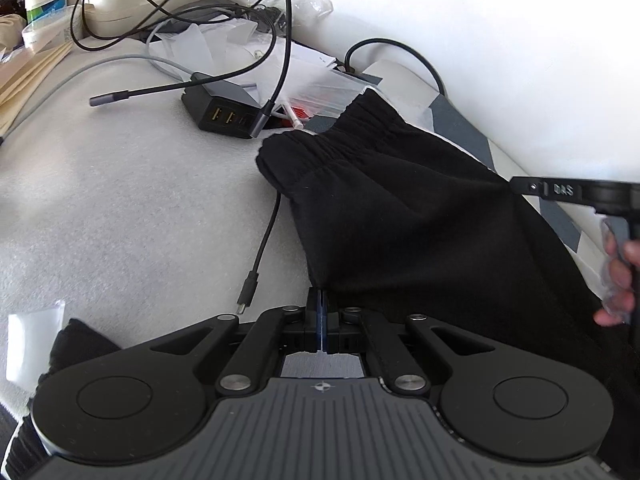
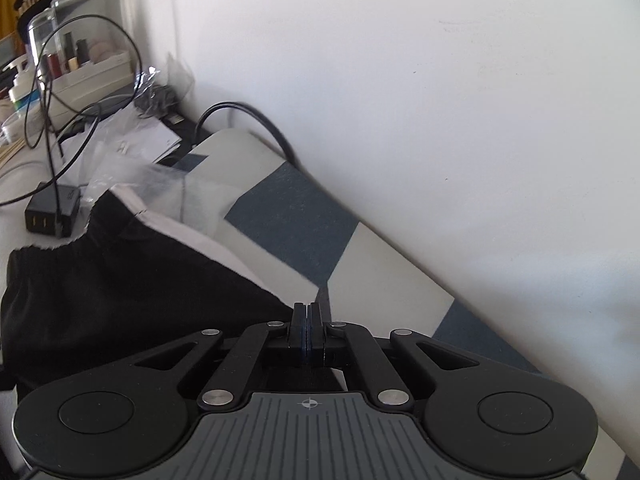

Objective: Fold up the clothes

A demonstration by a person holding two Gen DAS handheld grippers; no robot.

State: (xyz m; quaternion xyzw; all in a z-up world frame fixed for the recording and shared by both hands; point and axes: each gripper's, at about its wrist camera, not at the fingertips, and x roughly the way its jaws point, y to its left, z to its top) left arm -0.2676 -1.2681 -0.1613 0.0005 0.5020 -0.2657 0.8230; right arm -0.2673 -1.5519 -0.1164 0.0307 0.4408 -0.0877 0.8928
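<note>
Both tongs pinching the black garment's near edge, ready to fold

Left tongs [image 1: 321,312] and right tongs [image 2: 307,328] are each clamped on the black garment [image 1: 400,216], lying centre-right on the bed [image 1: 120,200]; next, likely lift both corners evenly toward the waistband [image 1: 332,140]

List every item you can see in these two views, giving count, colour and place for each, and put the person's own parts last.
shorts: one, black, spread on the bed, elastic waistband toward the clutter.
charger block: one, black, beyond the waistband.
loose cable: one, black, plug end lying left of the shorts.
checked cover: one, dark blue and cream, along the wall.
storage boxes: several, pale, far left.
left gripper: one, black, shut on the shorts' near edge.
right gripper: one, black, shut on the shorts' edge by the checked cover.
hand: one, on the right gripper's handle.
</note>
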